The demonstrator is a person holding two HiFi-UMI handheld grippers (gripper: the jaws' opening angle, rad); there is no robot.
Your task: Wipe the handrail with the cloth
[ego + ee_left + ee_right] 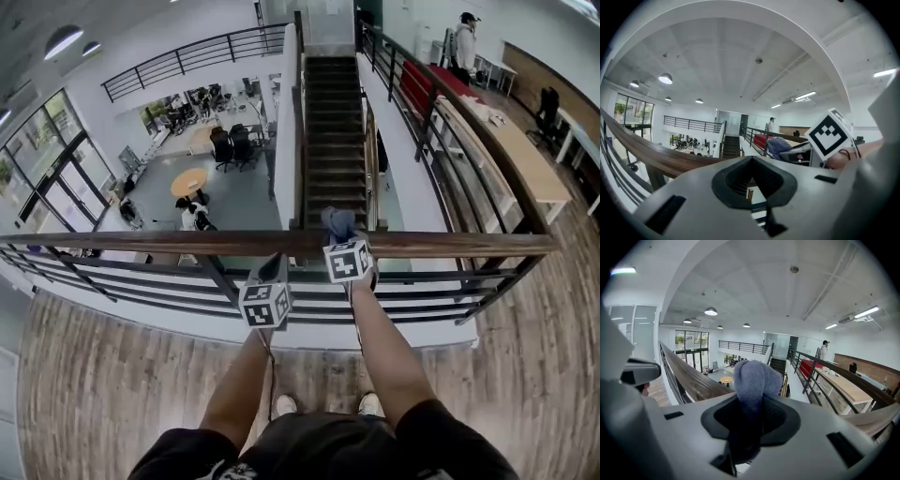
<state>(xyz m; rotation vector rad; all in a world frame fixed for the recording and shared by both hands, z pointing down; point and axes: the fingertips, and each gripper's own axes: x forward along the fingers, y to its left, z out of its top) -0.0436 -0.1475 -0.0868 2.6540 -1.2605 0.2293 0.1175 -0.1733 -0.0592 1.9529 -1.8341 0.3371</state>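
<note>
A brown wooden handrail runs left to right across the head view, on top of a dark metal railing. My right gripper is shut on a grey-blue cloth and holds it at the rail's top near the middle. In the right gripper view the cloth bulges up out of the jaws, with the handrail running away to the left. My left gripper is shut and empty, just left of the right one, close in front of the rail. The handrail crosses the left gripper view.
Beyond the railing the floor drops to a lower level with a staircase, chairs and a round table. A person stands far off on the right walkway beside a long wooden counter. Wood flooring lies under my feet.
</note>
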